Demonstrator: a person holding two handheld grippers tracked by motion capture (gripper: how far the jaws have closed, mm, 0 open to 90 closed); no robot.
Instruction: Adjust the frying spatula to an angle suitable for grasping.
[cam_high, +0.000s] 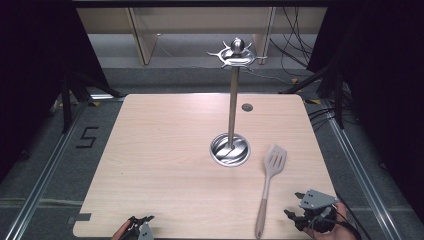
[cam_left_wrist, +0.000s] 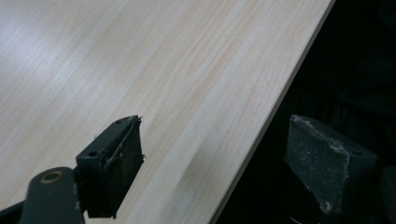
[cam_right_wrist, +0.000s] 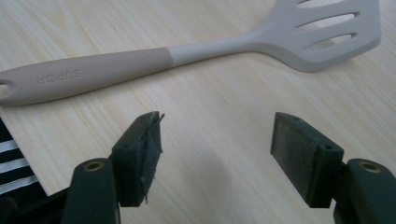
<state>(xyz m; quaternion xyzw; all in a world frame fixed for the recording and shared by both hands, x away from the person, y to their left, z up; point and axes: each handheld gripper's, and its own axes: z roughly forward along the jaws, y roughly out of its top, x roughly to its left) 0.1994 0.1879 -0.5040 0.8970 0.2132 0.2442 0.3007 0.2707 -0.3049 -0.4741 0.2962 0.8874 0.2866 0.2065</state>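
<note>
the right gripper (cam_high: 299, 204) is hovering low at the near right corner of the table (cam_high: 165, 150), a hand (cam_high: 334, 227) gripping it from below, its jaws spread wide with nothing between them and pointing left toward the spatula (cam_high: 268, 187). the left gripper (cam_high: 141, 220) is sitting at the near edge left of centre, its jaws also standing apart and empty, one over the wood and one past the table's edge.

the right gripper view is showing the lettering "supor" on the spatula's handle (cam_right_wrist: 88, 77) and a hanging hole at its end, too small to read from above. the high view is showing a steel utensil stand (cam_high: 231, 145) with a hooked top, just left of and beyond the spatula's head.

the spatula is lying flat on the table, near right of centre, handle toward the near edge, slotted pale head (cam_right_wrist: 327, 32) toward the far side, just beside the right gripper but not touching it.
</note>
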